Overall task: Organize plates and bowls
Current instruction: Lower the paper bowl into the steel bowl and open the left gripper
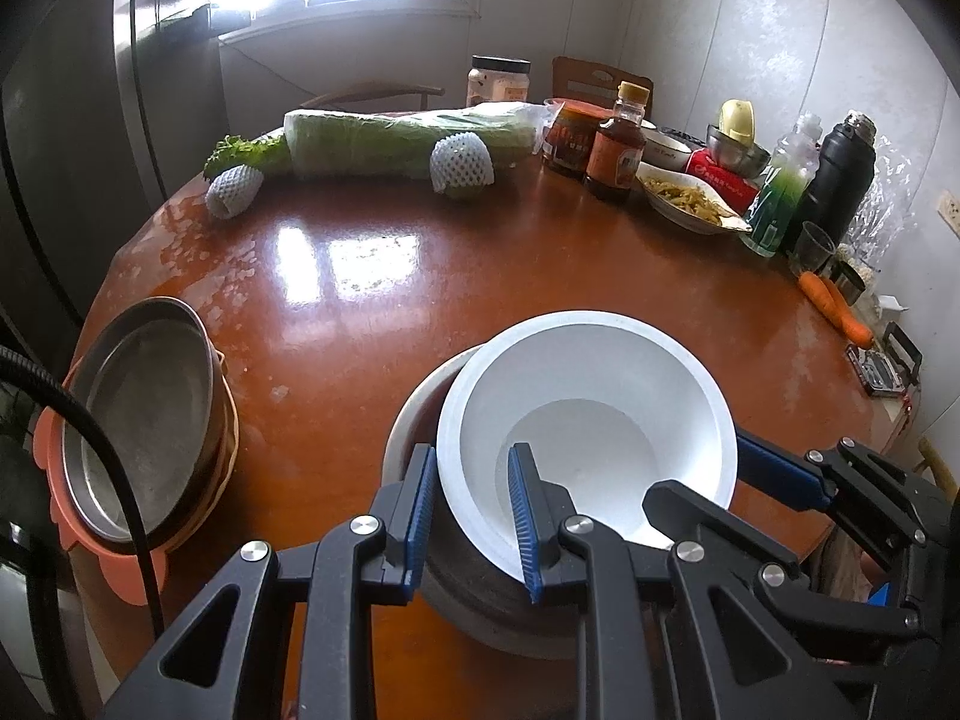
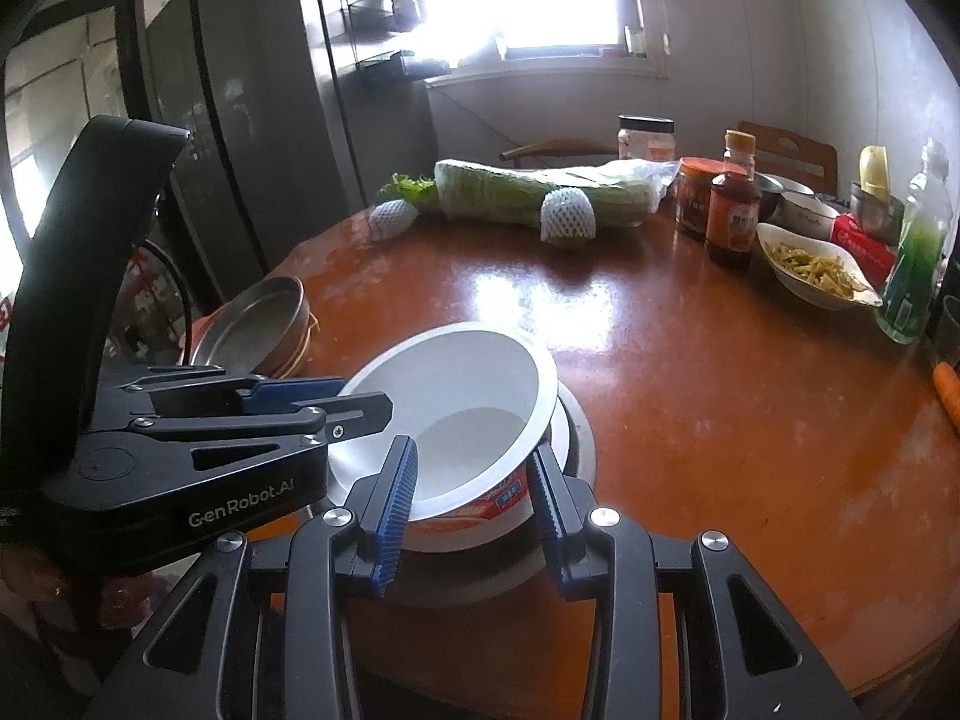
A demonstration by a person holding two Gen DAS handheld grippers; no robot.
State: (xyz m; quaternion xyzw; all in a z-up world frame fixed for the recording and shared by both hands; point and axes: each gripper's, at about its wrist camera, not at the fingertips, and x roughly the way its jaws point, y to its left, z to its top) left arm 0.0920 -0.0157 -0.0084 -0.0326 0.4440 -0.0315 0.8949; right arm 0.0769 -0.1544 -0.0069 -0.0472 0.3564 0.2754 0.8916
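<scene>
A white paper bowl (image 1: 600, 372) (image 2: 456, 372) with red print on its outside sits tilted inside a grey bowl (image 1: 408, 420) (image 2: 579, 438) near the front edge of the round brown table (image 1: 420, 276). My left gripper (image 1: 472, 450) (image 2: 360, 397) is shut on the white bowl's near-left rim, one pad inside and one outside. My right gripper (image 2: 474, 444) (image 1: 699, 462) grips the bowl's opposite wall in the same way. A stack of metal plates (image 1: 144, 408) (image 2: 252, 324) rests on an orange mat at the table's left edge.
Along the far side lie a wrapped cabbage (image 1: 408, 144) and two foam-netted fruits. On the right stand sauce jars and a bottle (image 1: 618, 144), a dish of food (image 1: 684, 198), a green bottle, a black flask (image 1: 840, 180) and carrots (image 1: 834, 306).
</scene>
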